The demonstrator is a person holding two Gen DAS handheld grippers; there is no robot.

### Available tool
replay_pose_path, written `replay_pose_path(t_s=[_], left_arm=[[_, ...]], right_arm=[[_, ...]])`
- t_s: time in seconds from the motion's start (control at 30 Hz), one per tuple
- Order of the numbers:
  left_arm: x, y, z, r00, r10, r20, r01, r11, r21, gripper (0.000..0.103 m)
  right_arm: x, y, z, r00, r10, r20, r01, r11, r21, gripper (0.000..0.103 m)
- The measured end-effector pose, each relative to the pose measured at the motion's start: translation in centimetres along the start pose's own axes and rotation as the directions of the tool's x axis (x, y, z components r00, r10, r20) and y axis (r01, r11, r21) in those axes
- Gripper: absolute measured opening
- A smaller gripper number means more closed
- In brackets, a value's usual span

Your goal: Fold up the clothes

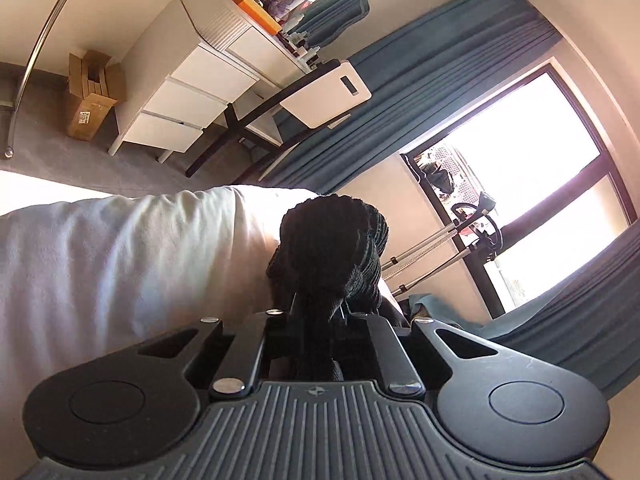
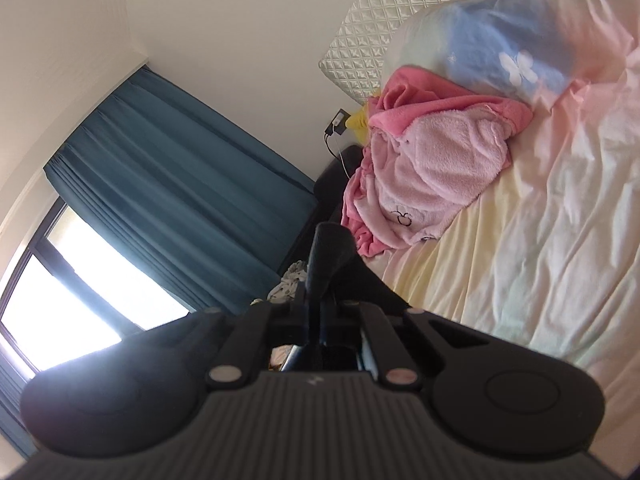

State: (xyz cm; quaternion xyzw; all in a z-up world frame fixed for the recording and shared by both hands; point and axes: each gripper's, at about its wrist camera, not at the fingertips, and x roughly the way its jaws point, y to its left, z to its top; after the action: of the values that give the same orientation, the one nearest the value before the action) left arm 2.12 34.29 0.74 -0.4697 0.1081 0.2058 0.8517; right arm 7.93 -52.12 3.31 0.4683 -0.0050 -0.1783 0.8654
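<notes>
In a bedroom with blue curtains (image 2: 172,168), above the rumpled bed (image 2: 540,240), we clamp the black knitted garment (image 1: 332,248) in both the left gripper (image 1: 318,312) and right gripper (image 2: 320,300), apparently raising it to spread for folding.

daylight pours through the window (image 1: 520,168), blown out to pure white at three o'clock in the left view and at eight o'clock in the right. both frames bend hard at the rims. the bedsheet (image 2: 540,240) is washed pale and soft with blur.
</notes>
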Motion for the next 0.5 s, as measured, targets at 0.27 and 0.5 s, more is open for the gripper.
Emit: replay_pose_path(t_s=[0.27,0.5], left_arm=[[3.5,0.8,-0.8,0.996,0.082,-0.031,-0.081,0.996,0.044,0.011],[4.2,1.9,-1.2,0.993,0.111,-0.043,-0.108,0.993,0.053,0.012]], right_arm=[[12.8,-6.1,-4.6,0.951,-0.220,-0.219,0.204,0.975,-0.091,0.048],[10.1,-10.2,-5.0,0.926,-0.245,-0.286,0.237,0.969,-0.065,0.059]])
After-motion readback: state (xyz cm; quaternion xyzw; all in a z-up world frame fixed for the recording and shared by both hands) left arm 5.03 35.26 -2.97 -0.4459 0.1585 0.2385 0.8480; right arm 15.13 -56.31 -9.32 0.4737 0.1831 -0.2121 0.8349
